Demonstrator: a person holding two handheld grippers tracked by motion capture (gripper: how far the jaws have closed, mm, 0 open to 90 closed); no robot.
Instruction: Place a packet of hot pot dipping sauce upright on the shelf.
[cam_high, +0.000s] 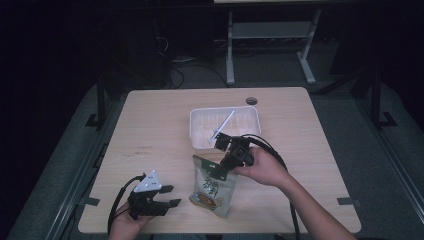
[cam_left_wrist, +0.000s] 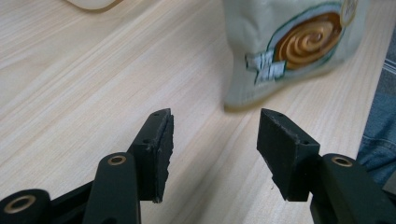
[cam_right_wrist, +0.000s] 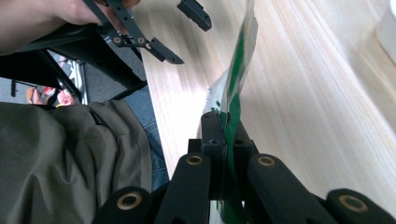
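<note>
A pale snack bag with green print and a brown swirl picture lies near the table's front edge, its top lifted. My right gripper pinches that top edge from above. In the right gripper view the jaws are shut on the bag's thin green edge. My left gripper rests low at the front left, just left of the bag, with its jaws apart. In the left gripper view the gripper has only bare wood between its pads, and the bag stands a little ahead to the right.
A white plastic tray sits in the middle of the wooden table, with a white stick-like utensil lying in it. A small round hole marks the tabletop behind the tray. The person's olive jacket is close to the front edge.
</note>
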